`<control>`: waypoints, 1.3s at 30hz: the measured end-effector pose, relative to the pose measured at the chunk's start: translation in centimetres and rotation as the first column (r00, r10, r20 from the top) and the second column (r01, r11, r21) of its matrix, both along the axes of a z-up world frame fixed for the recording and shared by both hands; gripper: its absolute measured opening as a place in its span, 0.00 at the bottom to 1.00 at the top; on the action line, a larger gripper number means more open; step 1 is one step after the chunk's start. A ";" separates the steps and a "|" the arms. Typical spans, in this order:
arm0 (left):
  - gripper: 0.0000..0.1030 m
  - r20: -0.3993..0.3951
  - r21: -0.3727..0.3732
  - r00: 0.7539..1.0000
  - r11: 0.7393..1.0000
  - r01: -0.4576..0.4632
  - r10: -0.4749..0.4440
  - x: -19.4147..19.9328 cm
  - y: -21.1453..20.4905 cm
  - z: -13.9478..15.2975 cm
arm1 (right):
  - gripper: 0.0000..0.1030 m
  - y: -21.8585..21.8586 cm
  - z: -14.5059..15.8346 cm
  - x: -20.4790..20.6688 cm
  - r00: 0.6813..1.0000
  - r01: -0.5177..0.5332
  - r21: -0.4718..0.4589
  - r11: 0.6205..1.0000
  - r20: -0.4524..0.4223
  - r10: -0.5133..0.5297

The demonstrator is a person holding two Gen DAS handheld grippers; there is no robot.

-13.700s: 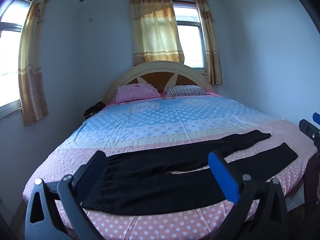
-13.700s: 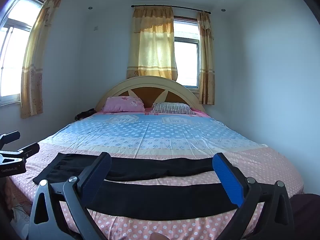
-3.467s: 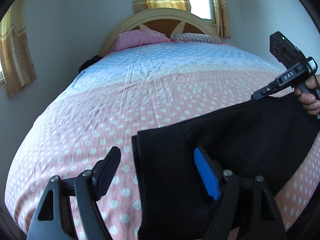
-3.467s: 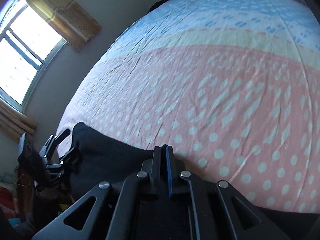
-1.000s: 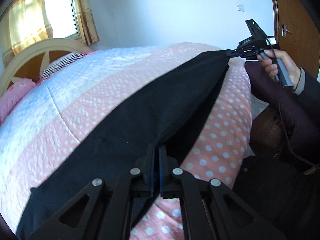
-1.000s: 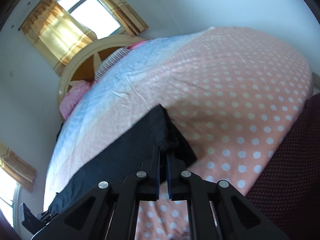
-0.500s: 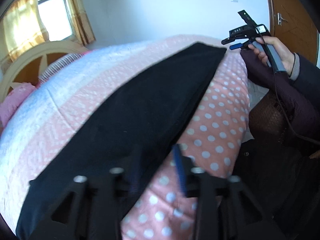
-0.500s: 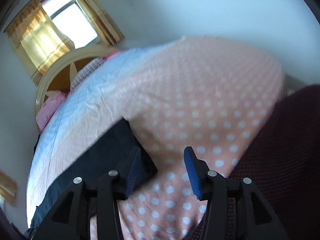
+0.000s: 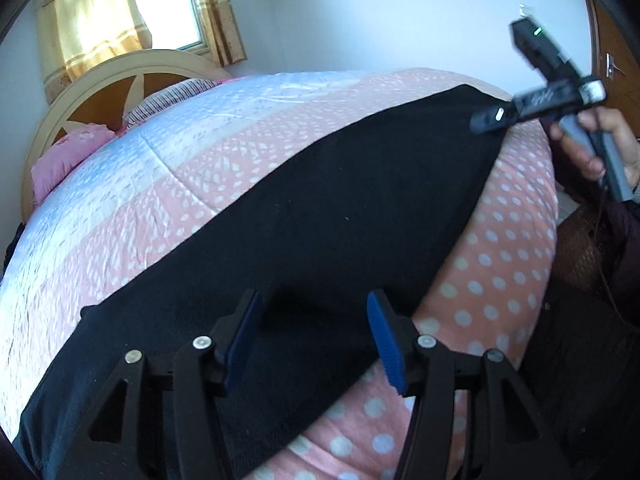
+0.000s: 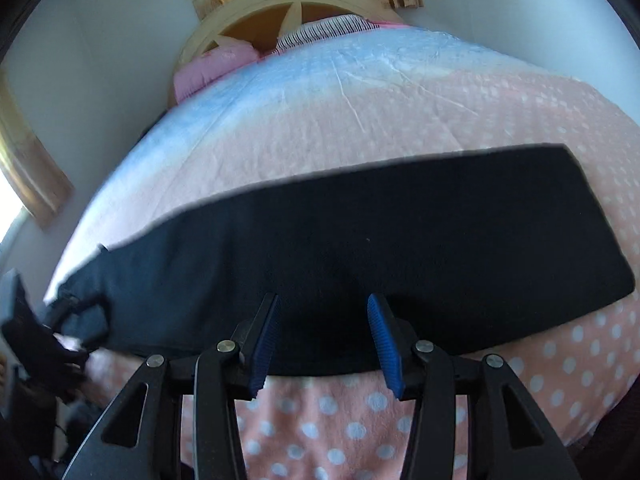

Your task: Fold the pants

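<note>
The black pants (image 9: 320,216) lie folded lengthwise, one leg over the other, as a long band across the foot of the bed (image 9: 192,168). My left gripper (image 9: 316,336) is open above the waist end, nothing between its blue pads. In the right wrist view the pants (image 10: 360,248) stretch from left to right, and my right gripper (image 10: 324,336) hangs open over their near edge around the middle. The right gripper (image 9: 486,120) also appears in the left wrist view near the cuff end, held by a hand (image 9: 600,148). The left gripper (image 10: 76,312) shows blurred at the waist end.
The bed has a pink polka-dot and blue quilt (image 10: 360,92), with two pillows (image 10: 216,64) against a curved wooden headboard (image 10: 280,4). A window with yellow curtains (image 9: 100,12) is behind it. A wooden door (image 9: 616,60) stands at the right, and the person's dark clothing (image 9: 592,320) is by the bed edge.
Both grippers were shut on the pants' ends a second ago and have since let go and opened. The pants now rest flat on the quilt. The right gripper has swung toward the pants' middle.
</note>
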State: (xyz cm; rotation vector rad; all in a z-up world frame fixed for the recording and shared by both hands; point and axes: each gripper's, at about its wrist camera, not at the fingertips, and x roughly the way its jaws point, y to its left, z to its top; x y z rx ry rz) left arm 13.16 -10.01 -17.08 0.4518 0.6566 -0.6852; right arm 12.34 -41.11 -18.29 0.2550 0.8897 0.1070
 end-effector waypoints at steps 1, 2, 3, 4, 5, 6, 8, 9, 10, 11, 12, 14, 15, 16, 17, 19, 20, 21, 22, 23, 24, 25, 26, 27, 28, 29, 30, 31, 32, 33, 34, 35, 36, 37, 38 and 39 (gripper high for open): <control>0.56 0.005 0.005 1.000 1.000 -0.003 0.003 0.0 0.3 0.1 | 0.46 0.5 0.4 -0.2 1.000 -0.003 -0.027 1.000 0.001 0.003; 0.56 0.015 0.006 1.000 1.000 -0.006 0.006 -0.1 0.7 0.2 | 0.46 0.8 0.8 0.1 1.000 -0.008 -0.046 0.999 0.000 0.008; 0.56 0.029 0.009 1.000 1.000 -0.012 0.011 -0.3 1.2 0.4 | 0.46 1.3 1.3 0.0 1.000 -0.020 -0.053 0.998 0.012 0.020; 0.56 0.042 0.011 0.999 1.000 -0.017 0.016 -0.4 1.7 0.7 | 0.46 2.1 2.0 0.0 0.998 -0.047 -0.039 0.998 0.038 0.048; 0.56 0.063 0.014 0.998 0.999 -0.030 0.029 -0.6 2.4 1.0 | 0.46 2.7 2.6 -0.1 0.996 -0.073 -0.023 0.997 0.052 0.074; 0.57 0.082 0.015 0.996 0.999 -0.047 0.046 -0.8 3.0 1.2 | 0.46 3.8 2.9 0.0 0.992 -0.104 -0.013 0.995 0.065 0.104; 0.64 0.115 0.014 0.989 0.995 -0.095 0.093 -1.1 5.1 1.9 | 0.46 7.0 3.6 0.3 0.977 -0.192 -0.009 0.981 0.092 0.192; 0.68 0.132 0.016 0.984 0.993 -0.120 0.117 -1.1 5.9 2.1 | 0.46 8.5 3.6 0.6 0.969 -0.227 -0.013 0.974 0.094 0.227; 0.68 0.148 0.015 0.978 0.989 -0.150 0.146 -0.9 7.2 2.3 | 0.46 10.0 3.5 0.7 0.959 -0.268 -0.015 0.963 0.095 0.268; 0.69 0.150 0.014 0.975 0.985 -0.169 0.165 -0.8 8.1 2.4 | 0.46 11.8 3.3 0.7 0.945 -0.312 -0.013 0.950 0.097 0.311; 0.69 0.151 0.015 0.969 0.980 -0.200 0.195 -0.4 9.4 2.5 | 0.46 13.3 3.0 1.0 0.935 -0.343 -0.011 0.939 0.096 0.343; 0.69 0.157 0.021 0.950 0.961 -0.276 0.270 0.4 12.3 2.4 | 0.46 16.5 2.2 0.8 0.900 -0.428 -0.015 0.904 0.079 0.428; 0.69 0.155 0.021 0.941 0.951 -0.307 0.301 0.7 13.5 2.2 | 0.46 17.6 1.8 0.5 0.884 -0.462 -0.023 0.887 0.067 0.462; 0.69 0.150 0.018 0.932 0.941 -0.337 0.331 1.0 14.5 2.1 | 0.46 18.8 0.8 0.3 0.865 -0.500 -0.030 0.866 0.035 0.501; 0.70 0.140 0.012 0.918 0.926 -0.378 0.372 1.4 16.1 1.9 | 0.46 19.5 -0.3 0.2 0.852 -0.523 -0.036 0.851 -0.018 0.523; 0.73 0.122 0.022 0.894 0.899 -0.438 0.432 2.0 18.1 1.3 | 0.46 20.6 -0.5 -0.7 0.839 -0.542 -0.115 0.832 -0.028 0.543; 0.73 0.115 0.035 0.877 0.880 -0.474 0.467 2.2 19.4 0.7 | 0.46 20.8 -0.2 -0.8 0.832 -0.554 -0.121 0.824 -0.048 0.552; 0.74 0.110 0.035 0.866 0.868 -0.495 0.488 2.2 20.3 0.4 | 0.46 20.8 0.1 -0.7 0.829 -0.559 -0.119 0.821 -0.064 0.555; 0.74 0.103 0.025 0.856 0.859 -0.512 0.507 2.1 21.3 0.3 | 0.46 20.9 0.9 -0.6 0.826 -0.563 -0.111 0.819 -0.061 0.560; 0.80 0.088 -0.002 0.845 0.848 -0.530 0.528 2.0 22.7 0.1 | 0.46 21.0 1.8 -0.4 0.826 -0.563 -0.115 0.819 -0.039 0.562; 0.85 0.081 -0.020 0.834 0.837 -0.547 0.546 2.0 23.5 0.1 | 0.46 21.0 2.3 0.0 0.827 -0.560 -0.121 0.819 -0.023 0.562; 0.86 0.090 -0.030 0.812 0.816 -0.577 0.577 2.0 24.4 0.1 | 0.46 21.4 3.3 0.9 0.829 -0.555 -0.127 0.822 -0.004 0.559; 0.85 0.094 -0.030 0.793 0.798 -0.602 0.602 2.2 25.0 0.1 | 0.46 22.1 3.9 1.6 0.830 -0.552 -0.120 0.825 0.010 0.557; 0.85 0.092 -0.042 0.778 0.783 -0.620 0.621 2.3 25.7 0.2 | 0.46 22.8 4.5 2.5 0.831 -0.551 -0.101 0.828 0.028 0.556; 0.85 0.089 -0.063 0.770 0.775 -0.629 0.632 2.4 26.3 0.4 | 0.46 23.8 5.0 3.9 0.828 -0.557 -0.060 0.828 0.042 0.560; 0.86 0.079 -0.098 0.760 0.763 -0.638 0.646 2.2 26.9 0.6 | 0.46 24.9 5.1 5.7 0.825 -0.563 -0.022 0.826 0.046 0.563; 0.86 0.058 -0.127 0.755 0.755 -0.644 0.654 2.2 27.5 0.6 | 0.46 25.8 5.2 7.0 0.823 -0.566 0.002 0.824 0.049 0.565; 0.86 0.037 -0.136 0.756 0.753 -0.644 0.653 2.4 27.7 0.4 | 0.46 27.2 5.0 8.4 0.822 -0.569 0.018 0.822 0.050 0.568; 0.86 0.035 -0.128 0.755 0.753 -0.646 0.654 2.6 27.7 -0.1 | 0.46 28.8 4.7 10.0 0.821 -0.572 0.049 0.819 0.039 0.570; 0.86 0.038 -0.115 0.755 0.754 -0.647 0.654 2.7 27.6 -0.5 | 0.46 30.1 4.3 11.4 0.820 -0.571 0.083 0.817 0.026 0.571; 0.86 0.036 -0.101 0.757 0.756 -0.646 0.652 2.8 27.4 -0.8 | 0.46 31.5 3.7 12.9 0.821 -0.566 0.136 0.813 0.006 0.570; 0.86 0.025 -0.087 0.763 0.761 -0.642 0.646 3.2 27.3 -1.1 | 0.46 32.6 3.2 14.1 0.822 -0.557 0.184 0.810 -0.015 0.569; 0.86 0.016 -0.080 0.765 0.764 -0.641 0.644 3.4 27.2 -1.3 | 0.46 33.7 2.6 15.3 0.822 -0.548 0.220 0.807 -0.036 0.568; 0.86 0.005 -0.086 0.765 0.762 -0.642 0.645 3.5 27.4 -1.3 | 0.46 35.2 1.7 16.5 0.819 -0.536 0.257 0.804 -0.071 0.569; 0.88 -0.012 -0.091 0.762 0.758 -0.645 0.647 3.8 27.6 -1.3 | 0.46 36.2 1.2 17.3 0.819 -0.526 0.271 0.806 -0.094 0.566; 0.89 -0.028 -0.098 0.758 0.753 -0.651 0.651 4.0 27.8 -1.3 | 0.46 37.1 0.4 18.1 0.818 -0.516 0.282 0.809 -0.118 0.563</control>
